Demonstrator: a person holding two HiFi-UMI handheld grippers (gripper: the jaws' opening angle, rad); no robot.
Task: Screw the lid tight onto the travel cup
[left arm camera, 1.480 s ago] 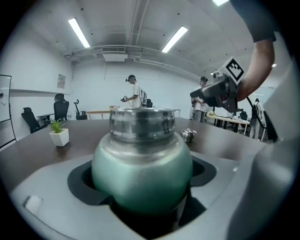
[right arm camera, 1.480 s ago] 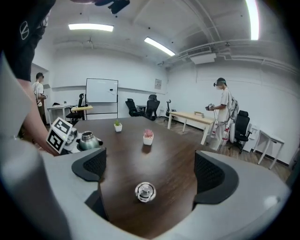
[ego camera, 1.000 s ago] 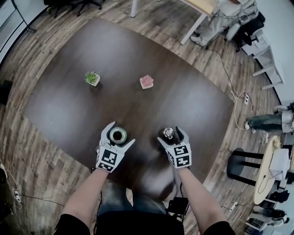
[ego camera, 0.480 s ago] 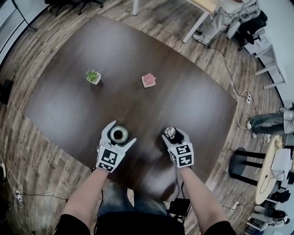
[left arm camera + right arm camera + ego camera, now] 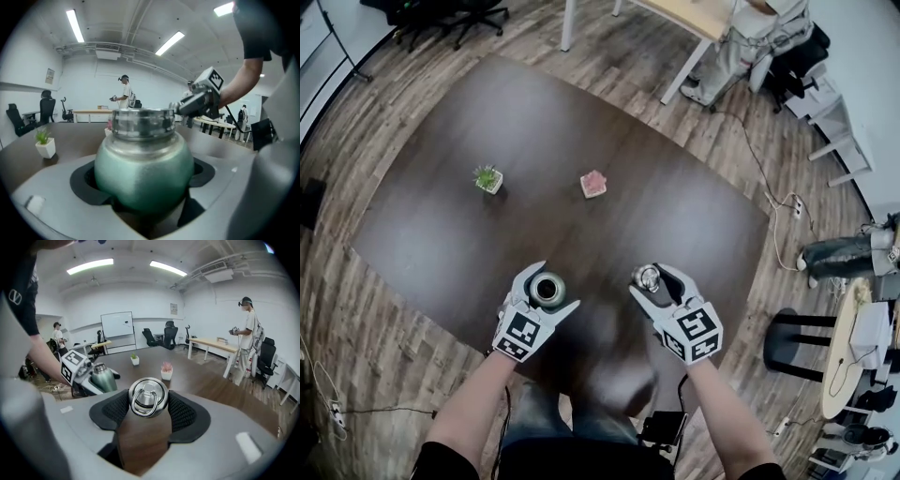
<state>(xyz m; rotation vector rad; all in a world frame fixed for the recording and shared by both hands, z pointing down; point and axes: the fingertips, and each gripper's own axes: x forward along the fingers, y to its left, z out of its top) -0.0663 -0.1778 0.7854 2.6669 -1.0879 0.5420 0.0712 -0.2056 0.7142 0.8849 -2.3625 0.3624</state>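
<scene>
The green travel cup (image 5: pixel 547 287) has a bare steel threaded neck and no lid on it. It sits between the pads of my left gripper (image 5: pixel 546 291), which is shut on its round body (image 5: pixel 143 164). My right gripper (image 5: pixel 650 278) has just closed its jaws and is now shut on the small steel lid (image 5: pixel 148 397), whose ring handle faces the camera. The lid is held above the dark table (image 5: pixel 581 122), to the right of the cup and apart from it. The right gripper view also shows the cup (image 5: pixel 102 378) at left.
A small green plant in a white pot (image 5: pixel 488 178) and a pink plant pot (image 5: pixel 593 183) stand farther back on the table. A light desk (image 5: pixel 712 14), chairs and other people are around the room. The table's near edge is just under my hands.
My right gripper closed on the lid and lifted it off the table, toward me. The left gripper with the cup rose a little.
</scene>
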